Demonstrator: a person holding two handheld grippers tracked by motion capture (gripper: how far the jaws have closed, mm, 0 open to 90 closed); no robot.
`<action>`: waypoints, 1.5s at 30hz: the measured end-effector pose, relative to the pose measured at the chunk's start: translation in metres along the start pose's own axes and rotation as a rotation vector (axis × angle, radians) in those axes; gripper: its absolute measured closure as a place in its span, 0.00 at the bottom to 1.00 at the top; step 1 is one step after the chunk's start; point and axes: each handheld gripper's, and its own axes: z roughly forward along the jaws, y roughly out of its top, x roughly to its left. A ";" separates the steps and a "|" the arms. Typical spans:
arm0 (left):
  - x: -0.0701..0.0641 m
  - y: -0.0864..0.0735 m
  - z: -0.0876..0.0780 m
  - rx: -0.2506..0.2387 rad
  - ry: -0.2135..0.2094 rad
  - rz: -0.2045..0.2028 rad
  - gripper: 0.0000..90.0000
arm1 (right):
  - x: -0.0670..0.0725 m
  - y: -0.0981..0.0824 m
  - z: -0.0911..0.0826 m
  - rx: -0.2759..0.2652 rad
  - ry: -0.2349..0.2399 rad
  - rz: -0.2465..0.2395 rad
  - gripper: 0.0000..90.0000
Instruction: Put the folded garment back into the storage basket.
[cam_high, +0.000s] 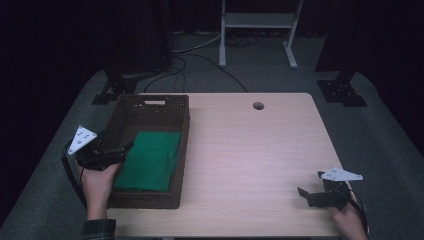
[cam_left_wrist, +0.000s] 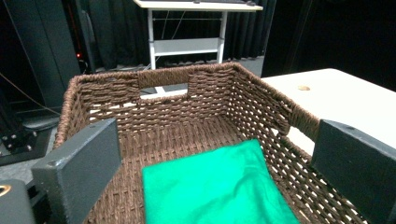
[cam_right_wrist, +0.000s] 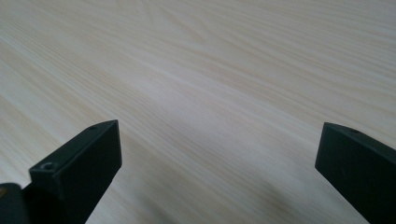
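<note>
My left jaws: spread wide apart with nothing between them, as the left gripper view shows; the left gripper (cam_high: 117, 150) hangs over the near left rim of the basket, held in my left hand (cam_high: 97, 182).

Just ahead of my left jaws: a folded green cloth (cam_left_wrist: 217, 189) lying flat on the basket floor, below and between the two jaws, not touched by either.

Around my left jaws: a brown woven basket (cam_left_wrist: 261, 100), rectangular, with a cut-out handle slot in its far wall. One jaw sits by the basket's left wall, the other by its right wall.

Cloth in the basket: in the high view the green cloth (cam_high: 150, 160) fills the near half of the basket (cam_high: 150, 112); the far half shows bare weave.

My right jaws: also wide apart and holding nothing, as the right gripper view shows; the right gripper (cam_high: 307, 192) rests low near the table's near right corner, held in my right hand (cam_high: 350, 222).

Ahead of my right jaws: plain pale wood grain of the table (cam_right_wrist: 210, 84).

Between my two grippers: a broad stretch of bare table (cam_high: 250, 160); the grippers are well apart.

Beyond the basket: a small round hole (cam_high: 258, 105) in the table near its far edge.

Beyond the table: grey floor with dark cables, and a white frame (cam_high: 260, 22) standing on it.
</note>
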 end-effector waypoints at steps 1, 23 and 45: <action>0.000 0.000 0.000 -0.006 -0.003 0.000 0.01 | 0.000 -0.001 0.000 0.006 -0.008 -0.003 0.00; -0.099 0.046 -0.002 -0.139 -0.195 0.021 0.01 | -0.009 -0.010 0.007 0.087 0.036 0.018 0.00; -0.235 0.035 0.070 -0.128 -0.480 0.072 0.01 | -0.009 -0.010 0.007 0.086 0.040 0.013 0.00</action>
